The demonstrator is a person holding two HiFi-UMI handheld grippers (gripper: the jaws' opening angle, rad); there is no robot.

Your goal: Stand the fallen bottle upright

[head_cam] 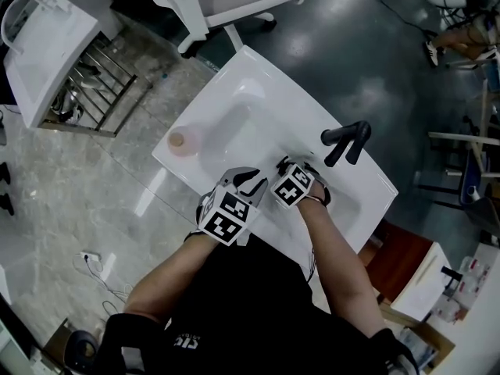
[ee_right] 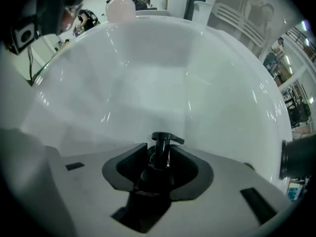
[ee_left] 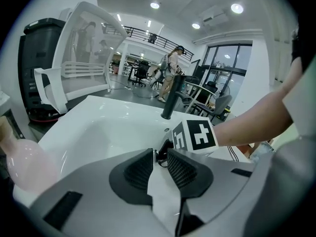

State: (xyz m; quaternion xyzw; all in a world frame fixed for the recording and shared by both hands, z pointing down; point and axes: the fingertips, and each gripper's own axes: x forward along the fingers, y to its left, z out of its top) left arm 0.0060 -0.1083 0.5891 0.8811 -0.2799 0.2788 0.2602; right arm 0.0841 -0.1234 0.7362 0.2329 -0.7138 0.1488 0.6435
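Right claw (ee_right: pixel 159 151) is standing open around the black pump bottle (ee_right: pixel 167 138) at the sink's (head_cam: pixel 250 116) near edge. Left claw (ee_left: pixel 159 155) is waiting, parted and empty. Next is probably closing and tilting the bottle upright.

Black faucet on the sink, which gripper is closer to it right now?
Right. In the head view the right gripper is just lower-left of the faucet; the left gripper sits farther lower-left, beyond the right one.

Left claw (ee_left: pixel 160 169) gapes empty over white sink (ee_left: pixel 98 127), pink bottle (ee_left: pixel 24 164) left.
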